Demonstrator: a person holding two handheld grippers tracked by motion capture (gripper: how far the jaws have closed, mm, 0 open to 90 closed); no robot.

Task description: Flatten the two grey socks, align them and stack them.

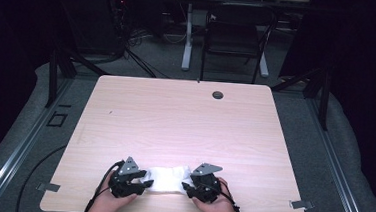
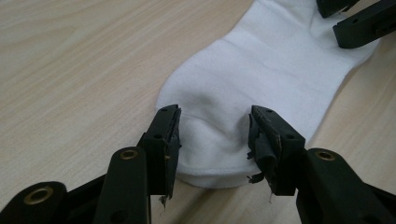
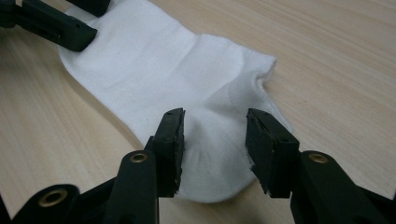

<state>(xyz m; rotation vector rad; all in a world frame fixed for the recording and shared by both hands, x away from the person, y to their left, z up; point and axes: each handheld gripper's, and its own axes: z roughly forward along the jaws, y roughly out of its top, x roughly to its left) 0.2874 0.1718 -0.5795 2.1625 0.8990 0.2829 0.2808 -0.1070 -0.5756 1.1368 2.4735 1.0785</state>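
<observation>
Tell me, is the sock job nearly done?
Barely begun, probably. Done: the white sock lies flat on the table. In hand: the left tongs and right tongs straddle opposite ends, open, not pinching. Left: gripping and whatever follows, likely folding.

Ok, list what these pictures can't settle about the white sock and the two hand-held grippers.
- High view: both ends of the sock lie under the left hand-held gripper and the right hand-held gripper; whether the pads touch it is too small to tell.
- Left gripper view: the sock's far end is cut off by the top edge.
- Right gripper view: the sock's near edge is partly hidden behind the jaws.
</observation>
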